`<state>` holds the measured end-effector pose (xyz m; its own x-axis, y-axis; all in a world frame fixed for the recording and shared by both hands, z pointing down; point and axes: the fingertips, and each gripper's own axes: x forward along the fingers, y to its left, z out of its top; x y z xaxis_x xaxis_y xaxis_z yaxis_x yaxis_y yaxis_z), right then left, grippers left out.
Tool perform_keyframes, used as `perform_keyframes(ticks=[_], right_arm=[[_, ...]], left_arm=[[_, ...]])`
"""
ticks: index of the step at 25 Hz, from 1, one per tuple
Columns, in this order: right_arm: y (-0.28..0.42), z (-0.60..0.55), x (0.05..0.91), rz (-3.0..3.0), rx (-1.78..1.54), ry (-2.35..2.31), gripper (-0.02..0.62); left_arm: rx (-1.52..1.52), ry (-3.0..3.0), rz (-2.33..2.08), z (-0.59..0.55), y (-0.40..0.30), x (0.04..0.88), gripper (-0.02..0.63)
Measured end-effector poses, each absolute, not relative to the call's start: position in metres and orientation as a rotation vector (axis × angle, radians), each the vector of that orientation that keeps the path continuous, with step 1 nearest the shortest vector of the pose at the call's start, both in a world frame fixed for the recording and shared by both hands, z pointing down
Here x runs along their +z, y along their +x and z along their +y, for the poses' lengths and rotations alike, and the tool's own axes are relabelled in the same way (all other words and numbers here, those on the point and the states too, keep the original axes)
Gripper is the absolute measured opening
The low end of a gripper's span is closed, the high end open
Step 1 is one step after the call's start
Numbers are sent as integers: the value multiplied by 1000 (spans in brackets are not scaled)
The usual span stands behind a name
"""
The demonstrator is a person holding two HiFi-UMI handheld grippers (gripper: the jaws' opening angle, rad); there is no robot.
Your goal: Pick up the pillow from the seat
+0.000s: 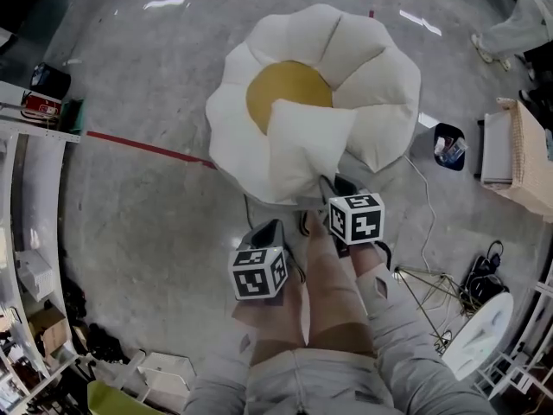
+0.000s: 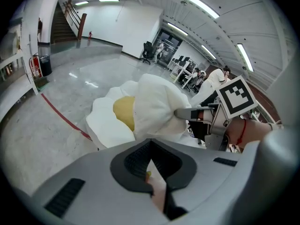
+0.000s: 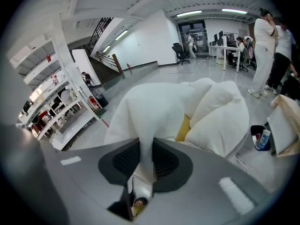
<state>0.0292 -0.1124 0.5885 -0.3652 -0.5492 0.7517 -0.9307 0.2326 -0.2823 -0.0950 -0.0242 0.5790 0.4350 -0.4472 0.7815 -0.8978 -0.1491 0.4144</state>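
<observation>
Pillow held by one corner in the right hand-held gripper, over the seat

Only a thin fold of fabric is clenched between the right jaws, so in my judgement it could slip out and the pillow drop. The left hand-held gripper, just beside it, is closed on nothing and gives no support. Beyond the jaws, the pillow's far edge may drag on the seat's petals.

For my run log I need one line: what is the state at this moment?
right gripper: shut on pillow corner | left gripper: shut, empty | pillow: held up over flower-shaped seat
</observation>
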Motion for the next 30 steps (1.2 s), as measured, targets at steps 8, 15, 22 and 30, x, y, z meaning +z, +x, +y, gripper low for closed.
perform_keyframes(ticks=[8,15,22,30], right_arm=[[26,-77,527,-2027,939,1343,63],[19,-64,476,-2074,858,1305,63],[8,-69,427,-2138,785,1302,63],[-2,-70,399,-2178,733,1326,63]], left_arm=[[607,1782,-1170,1,-98,523,5],[583,1828,-1189,1,-103,472,5],[544,1853,-1226,-9,-117,433,5],[515,1872,-1237,-12,-132,411,5]])
